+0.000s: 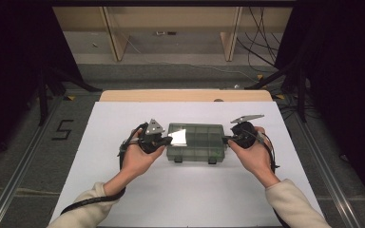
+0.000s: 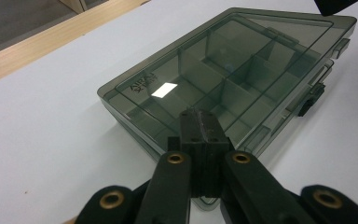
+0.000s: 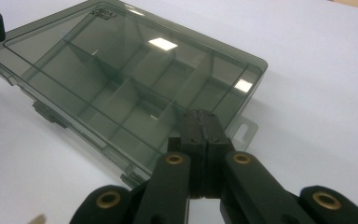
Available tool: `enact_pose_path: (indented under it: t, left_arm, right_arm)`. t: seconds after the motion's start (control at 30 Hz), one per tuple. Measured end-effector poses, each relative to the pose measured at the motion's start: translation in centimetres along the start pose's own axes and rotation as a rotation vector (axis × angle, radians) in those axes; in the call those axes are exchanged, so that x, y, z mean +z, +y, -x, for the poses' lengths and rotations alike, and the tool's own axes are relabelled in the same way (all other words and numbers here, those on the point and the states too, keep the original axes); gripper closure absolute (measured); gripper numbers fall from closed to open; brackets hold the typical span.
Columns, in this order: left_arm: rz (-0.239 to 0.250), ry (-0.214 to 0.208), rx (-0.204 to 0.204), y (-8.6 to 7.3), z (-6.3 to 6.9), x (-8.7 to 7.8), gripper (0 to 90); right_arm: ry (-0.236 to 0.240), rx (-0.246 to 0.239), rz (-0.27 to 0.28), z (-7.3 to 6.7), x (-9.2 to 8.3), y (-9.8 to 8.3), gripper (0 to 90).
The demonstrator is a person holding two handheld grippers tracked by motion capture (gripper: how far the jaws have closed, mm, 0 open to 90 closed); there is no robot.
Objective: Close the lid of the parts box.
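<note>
Both the left gripper point(image 2: 200, 122) and right gripper point(image 3: 204, 122) have jaws pressed together, over the compartment box point(image 1: 196, 141) ends.

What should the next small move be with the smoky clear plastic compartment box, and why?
Probably move one gripper to the front latches: the smoky clear plastic compartment box lies closed, and the left gripper and right gripper sit shut at its two ends.

Hidden and cut-off parts around the box point(image 1: 196, 141)

In the high view, both sleeves are cut by the bottom edge and the box's left end is masked by glare. The raised lettering on the lid point(image 2: 142, 85) is too blurred to be read. The near box edge is covered by the left gripper point(image 2: 200, 116), and by the right gripper point(image 3: 204, 116) likewise.
</note>
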State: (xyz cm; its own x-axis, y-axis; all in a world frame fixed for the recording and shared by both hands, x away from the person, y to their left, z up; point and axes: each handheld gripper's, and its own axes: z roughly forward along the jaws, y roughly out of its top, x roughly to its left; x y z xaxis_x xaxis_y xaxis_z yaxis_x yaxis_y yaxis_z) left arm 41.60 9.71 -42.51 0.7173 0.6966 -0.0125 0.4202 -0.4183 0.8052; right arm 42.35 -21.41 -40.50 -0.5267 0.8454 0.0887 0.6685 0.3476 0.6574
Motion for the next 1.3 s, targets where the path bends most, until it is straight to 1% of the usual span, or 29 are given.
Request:
enact_pose_path:
  t: [0.03, 0.07, 0.17, 0.2, 0.23, 0.3, 0.33, 0.37, 0.47, 0.53, 0.6, 0.67, 0.7, 0.83, 0.87, 0.93, 0.97, 1.0, 1.03, 1.1, 1.13, 1.2, 1.23, 1.3]
  left_arm:
    - [-0.001, 0.002, 0.002, 0.0, 0.0, -0.01, 90.0]
    - [0.002, -0.003, 0.001, -0.03, -0.03, 0.04, 90.0]
    - [0.001, -0.003, -0.005, -0.11, 0.04, 0.15, 90.0]
    - [-0.002, -0.001, -0.001, -0.11, 0.08, 0.15, 90.0]
    - [-0.004, -0.002, -0.001, -0.13, 0.1, 0.17, 90.0]
    - [-0.003, -0.001, -0.007, -0.16, 0.18, 0.22, 90.0]
    - [-0.004, -0.002, 0.002, -0.15, 0.15, 0.21, 90.0]
    - [-0.005, -0.003, 0.002, -0.15, 0.16, 0.21, 90.0]
    - [-0.005, -0.008, -0.001, -0.18, 0.13, 0.28, 90.0]
    - [-0.01, -0.003, -0.001, -0.2, 0.16, 0.28, 90.0]
    - [-0.016, -0.003, 0.003, -0.24, 0.17, 0.31, 90.0]
    - [-0.012, -0.007, -0.007, -0.31, 0.21, 0.43, 90.0]
    - [-0.013, -0.009, 0.001, -0.29, 0.18, 0.44, 90.0]
    - [-0.017, -0.006, 0.002, -0.31, 0.2, 0.51, 90.0]
    - [-0.02, -0.008, 0.0, -0.33, 0.2, 0.52, 90.0]
    - [-0.02, -0.011, -0.002, -0.39, 0.17, 0.63, 90.0]
    - [-0.024, -0.007, 0.001, -0.41, 0.19, 0.63, 90.0]
    - [-0.023, -0.01, 0.002, -0.43, 0.19, 0.68, 90.0]
    - [-0.023, -0.01, 0.002, -0.43, 0.2, 0.71, 90.0]
    - [-0.024, -0.012, -0.004, -0.46, 0.22, 0.8, 90.0]
    - [-0.024, -0.013, -0.004, -0.47, 0.23, 0.82, 90.0]
    - [-0.027, -0.014, -0.002, -0.48, 0.21, 0.82, 90.0]
    - [-0.029, -0.008, -0.001, -0.49, 0.23, 0.82, 90.0]
    - [-0.033, -0.007, 0.002, -0.51, 0.21, 0.83, 90.0]
  right_arm:
    - [0.002, -0.003, -0.002, 0.03, 0.01, -0.03, 90.0]
    - [0.0, 0.007, 0.002, -0.04, 0.07, -0.06, 90.0]
    - [0.002, -0.007, -0.014, 0.04, 0.05, -0.12, 90.0]
    - [0.002, -0.008, -0.011, 0.04, 0.09, -0.14, 90.0]
    - [-0.001, 0.005, -0.007, -0.05, 0.14, -0.14, 90.0]
    - [-0.002, 0.009, -0.009, -0.08, 0.17, -0.16, 90.0]
    - [-0.002, 0.009, -0.009, -0.08, 0.18, -0.18, 90.0]
    - [-0.002, 0.0, -0.01, -0.02, 0.19, -0.2, 90.0]
    - [0.001, 0.003, -0.013, -0.04, 0.19, -0.2, 90.0]
    - [0.002, 0.002, -0.014, -0.04, 0.21, -0.21, 90.0]
    - [0.003, -0.01, -0.018, 0.03, 0.22, -0.26, 90.0]
    - [0.002, -0.006, -0.019, 0.0, 0.24, -0.29, 90.0]
    - [0.002, -0.006, -0.019, 0.0, 0.24, -0.29, 90.0]
    - [0.001, -0.004, -0.024, 0.04, 0.27, -0.37, 90.0]
    - [-0.001, 0.011, -0.017, -0.05, 0.38, -0.39, 90.0]
    - [0.004, -0.008, -0.028, 0.01, 0.42, -0.46, 90.0]
    - [0.001, -0.006, -0.019, -0.03, 0.54, -0.48, 90.0]
    - [0.005, -0.02, -0.021, 0.04, 0.56, -0.47, 90.0]
    - [0.008, -0.018, -0.034, 0.01, 0.49, -0.47, 90.0]
    - [0.005, -0.02, -0.03, 0.04, 0.55, -0.48, 90.0]
    - [0.003, -0.005, -0.024, -0.05, 0.61, -0.51, 90.0]
    - [0.002, 0.005, -0.026, -0.08, 0.64, -0.54, 90.0]
    - [0.006, -0.008, -0.03, 0.0, 0.63, -0.55, 90.0]
    - [0.006, -0.012, -0.034, 0.01, 0.65, -0.57, 90.0]
